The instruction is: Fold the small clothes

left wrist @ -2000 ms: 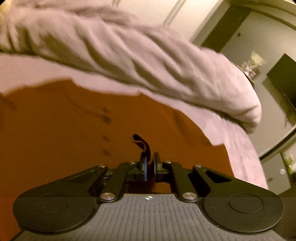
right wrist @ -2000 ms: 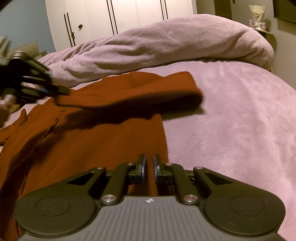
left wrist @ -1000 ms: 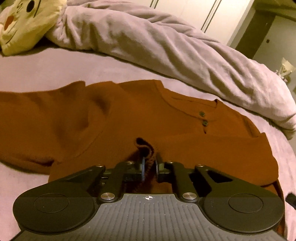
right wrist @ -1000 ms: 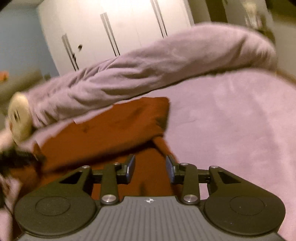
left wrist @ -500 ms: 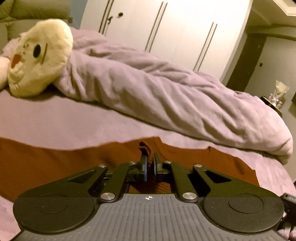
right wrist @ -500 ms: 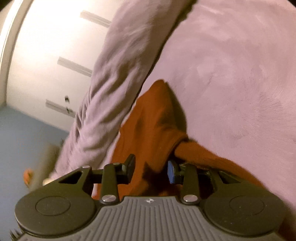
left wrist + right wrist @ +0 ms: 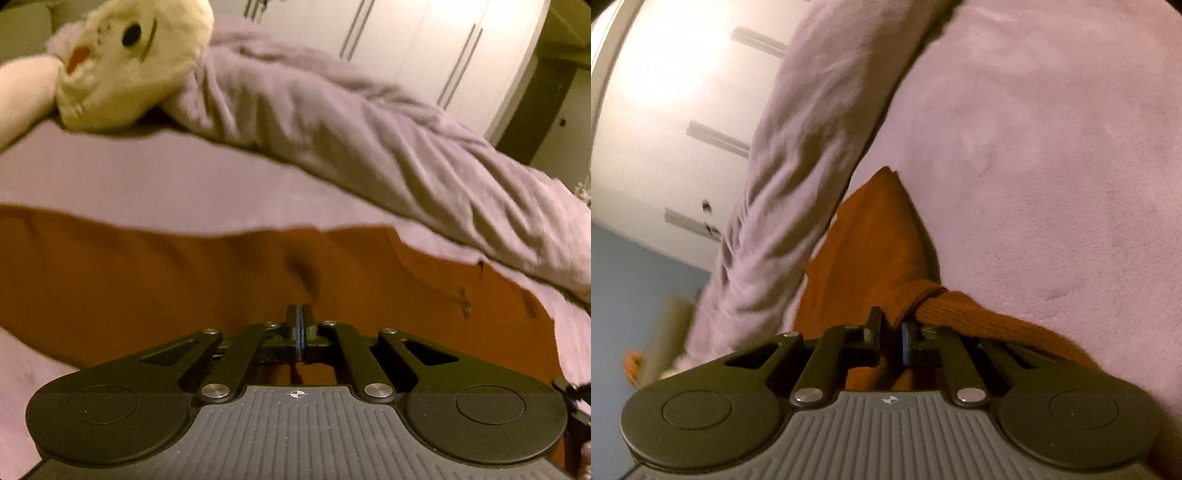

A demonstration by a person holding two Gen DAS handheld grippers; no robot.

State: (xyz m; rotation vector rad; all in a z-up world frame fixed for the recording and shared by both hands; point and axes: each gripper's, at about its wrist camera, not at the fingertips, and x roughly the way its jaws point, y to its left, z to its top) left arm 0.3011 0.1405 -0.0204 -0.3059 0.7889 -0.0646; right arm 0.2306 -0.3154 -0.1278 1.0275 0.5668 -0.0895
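Observation:
A rust-orange knit top (image 7: 155, 273) lies spread on the lilac bed sheet (image 7: 155, 184). My left gripper (image 7: 299, 314) is shut, its jaws pressed together low over the top, with a fold of orange cloth just ahead of the tips. I cannot tell whether cloth is pinched between them. In the right wrist view, tilted sideways, the top (image 7: 871, 236) bunches into a point. My right gripper (image 7: 891, 328) has closed on its ribbed cuff (image 7: 945, 314), which passes between the fingers.
A rolled lilac duvet (image 7: 369, 144) lies along the far side of the bed. A cream plush toy (image 7: 125, 59) rests at the far left. White wardrobe doors (image 7: 424, 48) stand behind. The duvet also shows in the right wrist view (image 7: 798, 177).
My right gripper went from open to closed on the ribbed cuff. My left gripper dropped lower over the top; the pinched cuff seen earlier between its tips no longer shows.

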